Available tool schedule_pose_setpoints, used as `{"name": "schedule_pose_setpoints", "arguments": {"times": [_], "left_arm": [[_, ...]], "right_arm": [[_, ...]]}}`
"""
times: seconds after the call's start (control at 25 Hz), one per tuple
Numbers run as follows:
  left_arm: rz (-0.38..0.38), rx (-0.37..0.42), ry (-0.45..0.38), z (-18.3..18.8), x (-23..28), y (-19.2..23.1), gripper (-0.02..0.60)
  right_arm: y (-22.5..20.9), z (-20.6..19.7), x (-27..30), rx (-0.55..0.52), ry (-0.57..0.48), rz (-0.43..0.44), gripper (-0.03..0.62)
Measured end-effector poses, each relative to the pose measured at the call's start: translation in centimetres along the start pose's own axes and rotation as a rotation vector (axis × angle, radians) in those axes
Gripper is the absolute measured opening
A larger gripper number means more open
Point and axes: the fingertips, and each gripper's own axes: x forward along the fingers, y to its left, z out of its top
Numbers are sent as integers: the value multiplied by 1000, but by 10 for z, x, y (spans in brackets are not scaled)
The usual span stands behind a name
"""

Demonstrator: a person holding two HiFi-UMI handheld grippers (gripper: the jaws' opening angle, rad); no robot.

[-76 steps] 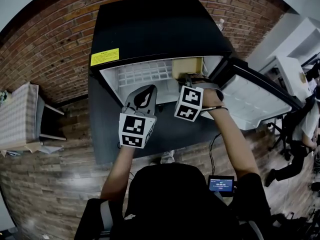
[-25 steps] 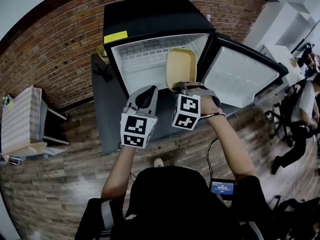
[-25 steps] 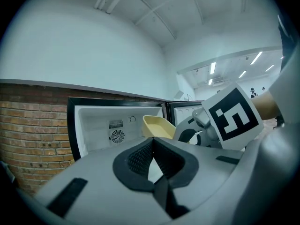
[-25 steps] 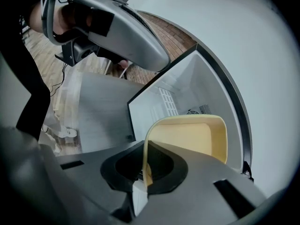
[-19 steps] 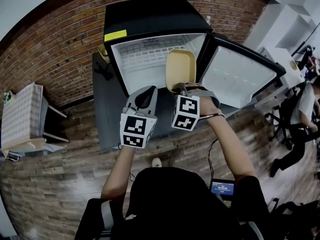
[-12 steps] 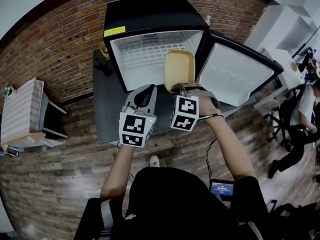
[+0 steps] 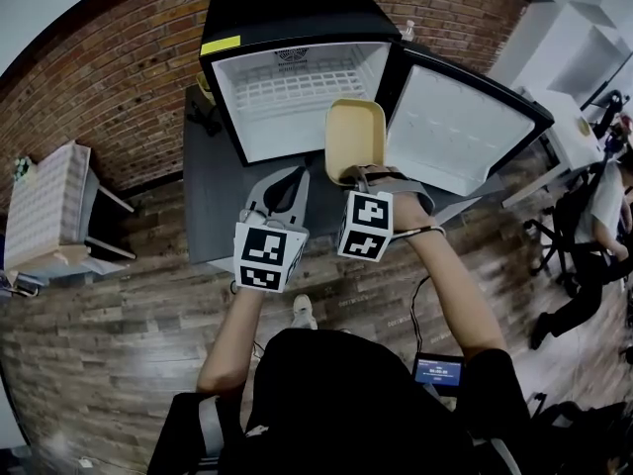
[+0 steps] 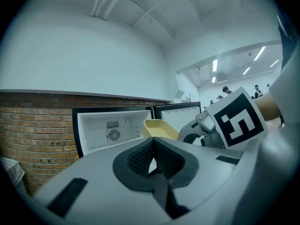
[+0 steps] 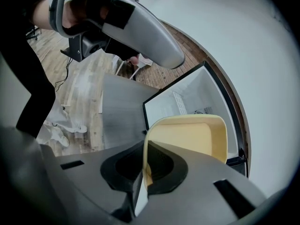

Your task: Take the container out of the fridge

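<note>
Container (image 7: 355,139) before open fridge (image 7: 287,13), over wood floor (image 7: 119,305), near brick wall (image 7: 119,77)

Your container (image 7: 355,139) pale yellow; fridge (image 7: 287,8) black outside, white inside, yellow sticker (image 7: 221,45); wall (image 7: 109,77) red brick; floor (image 7: 109,334) grey-brown planks.

even, soft indoor light; strong fisheye bending with dark vignetted corners, near parts blurred.

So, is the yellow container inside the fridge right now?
No: the right gripper is shut on the rim of the yellow container, holding it outside, in front of the open fridge.
</note>
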Motion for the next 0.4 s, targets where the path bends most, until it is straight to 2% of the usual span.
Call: {"name": "schedule_pose_setpoints", "arguments": {"times": [0.4], "left_arm": [[-2, 4, 9, 3, -22, -41, 14]], "right_arm": [[32, -14, -22, -6, -10, 14, 43]]}}
